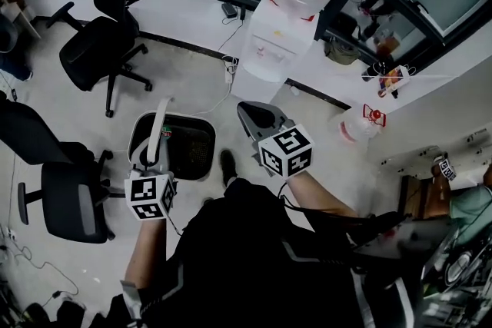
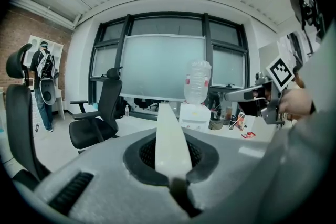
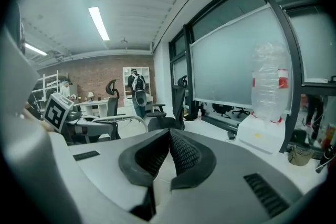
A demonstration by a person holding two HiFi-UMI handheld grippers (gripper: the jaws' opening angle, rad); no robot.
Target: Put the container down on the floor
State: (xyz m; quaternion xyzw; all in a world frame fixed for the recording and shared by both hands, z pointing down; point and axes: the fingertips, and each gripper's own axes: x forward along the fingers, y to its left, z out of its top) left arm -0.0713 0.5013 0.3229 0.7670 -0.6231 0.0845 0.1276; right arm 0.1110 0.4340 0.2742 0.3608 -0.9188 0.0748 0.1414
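Left gripper [image 1: 151, 153] clamped on white handle [image 1: 162, 119], container [image 1: 196, 157] just beneath, right gripper [image 1: 245, 110] closed, empty.

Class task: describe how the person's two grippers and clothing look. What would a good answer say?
The left gripper and right gripper share speckled pale grey bodies, black textured pads lining the jaws, and black slotted vents. Each carries a white cube printed with black square markers. The person wears a black top with pale stripes and short sleeves.
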